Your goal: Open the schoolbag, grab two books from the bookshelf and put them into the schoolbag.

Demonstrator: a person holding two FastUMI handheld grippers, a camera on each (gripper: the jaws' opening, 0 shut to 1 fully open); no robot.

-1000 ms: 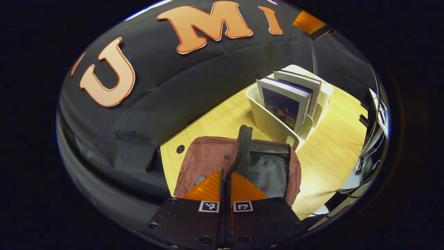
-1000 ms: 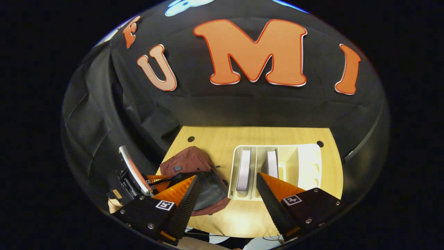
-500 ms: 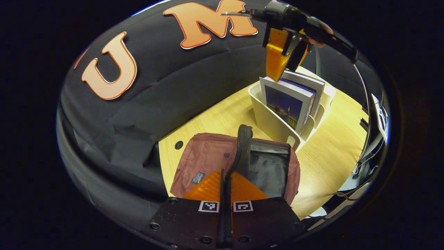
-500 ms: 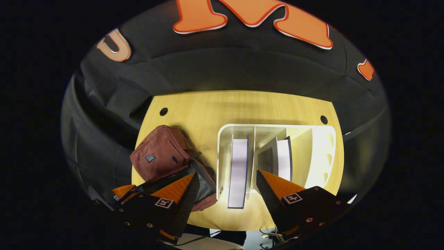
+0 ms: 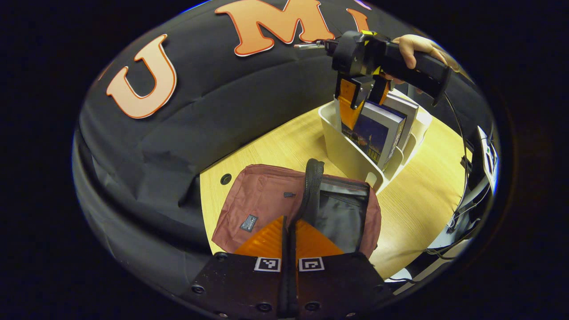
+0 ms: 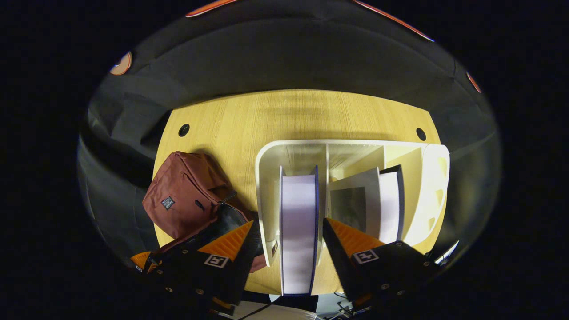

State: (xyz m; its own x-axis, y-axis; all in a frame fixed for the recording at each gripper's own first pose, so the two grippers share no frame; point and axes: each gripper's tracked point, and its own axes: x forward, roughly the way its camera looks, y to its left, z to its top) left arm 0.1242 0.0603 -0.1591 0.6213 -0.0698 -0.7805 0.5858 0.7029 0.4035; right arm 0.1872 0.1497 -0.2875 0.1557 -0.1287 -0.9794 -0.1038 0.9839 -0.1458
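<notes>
second book [image 6: 387,202], bookshelf divider [image 6: 326,178] beside jaws

my right gripper [image 6: 289,231]: fingers apart, first book [image 6: 298,231] between them | bookshelf [image 6: 266,186] wall and divider stand close beside each finger | second book [image 6: 386,204] leans in next slot | table [image 6: 275,115] behind is free | schoolbag [image 5: 338,213] mouth gapes
</notes>
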